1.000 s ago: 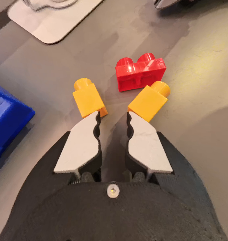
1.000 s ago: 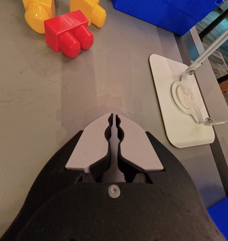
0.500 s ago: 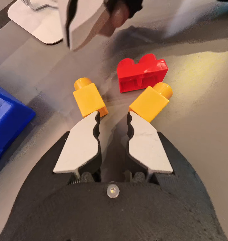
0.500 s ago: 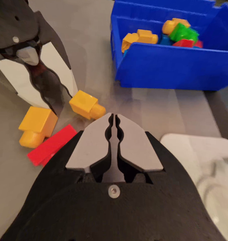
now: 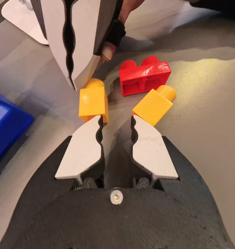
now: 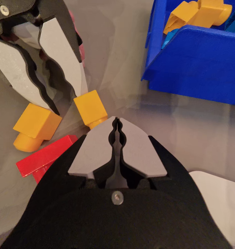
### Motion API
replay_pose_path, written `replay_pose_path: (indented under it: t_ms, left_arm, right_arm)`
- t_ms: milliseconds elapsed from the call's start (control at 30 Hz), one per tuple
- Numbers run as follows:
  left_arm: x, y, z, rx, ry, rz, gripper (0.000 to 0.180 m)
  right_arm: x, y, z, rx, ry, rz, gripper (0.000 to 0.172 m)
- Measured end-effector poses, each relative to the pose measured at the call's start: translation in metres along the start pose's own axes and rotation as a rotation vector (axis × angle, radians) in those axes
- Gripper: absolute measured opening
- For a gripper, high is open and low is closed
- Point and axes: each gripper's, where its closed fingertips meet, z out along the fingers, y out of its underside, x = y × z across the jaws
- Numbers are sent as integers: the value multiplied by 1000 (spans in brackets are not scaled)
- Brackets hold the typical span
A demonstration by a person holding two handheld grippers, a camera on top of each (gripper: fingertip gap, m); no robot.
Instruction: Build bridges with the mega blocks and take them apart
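Two yellow one-stud blocks and a red two-stud block (image 5: pixel 143 76) lie on their sides on the grey table. My left gripper (image 5: pixel 116 118) is open and empty. Its fingertips sit at the near ends of the left yellow block (image 5: pixel 92 102) and the right yellow block (image 5: pixel 153 105). My right gripper (image 6: pixel 116 119) is shut on nothing, and its tip presses against the stud of the left yellow block (image 6: pixel 90 106). It shows in the left wrist view (image 5: pixel 75 83), coming down from the top. The right wrist view also shows the other yellow block (image 6: pixel 36 121), the red block (image 6: pixel 46 152) and the open left gripper (image 6: pixel 68 103).
A blue bin (image 6: pixel 195 64) with several loose blocks stands beyond the right gripper, and its corner shows in the left wrist view (image 5: pixel 6 121). A white stand base (image 5: pixel 20 20) lies at the far left, also in the right wrist view (image 6: pixel 215 195). A person's finger (image 5: pixel 108 52) is behind the right gripper. The tips of one gripper are about 7 cm away from the tips of the other.
My right gripper swung in over the blocks, closed fully on air and reached the left yellow block's stud. That block has turned a little. My left gripper has stayed put and open.
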Motion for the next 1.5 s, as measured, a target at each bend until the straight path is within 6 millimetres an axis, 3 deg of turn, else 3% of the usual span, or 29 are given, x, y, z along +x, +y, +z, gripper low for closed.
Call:
replay_pose_path:
  t_ms: [333, 833, 1033, 1500]
  left_arm:
    - [14, 0, 0, -1, 67, 66, 38]
    - [41, -6, 5, 0, 153, 153, 32]
    - [49, -9, 11, -12, 168, 185, 17]
    - [52, -19, 18, 11, 142, 206, 10]
  right_arm:
    - [-33, 12, -7, -82, -91, -46, 0]
    - [-65, 31, -27, -139, -148, -14, 4]
    - [-69, 37, -27, -147, -148, -5, 5]
    - [-62, 37, -42, -125, -101, 19, 9]
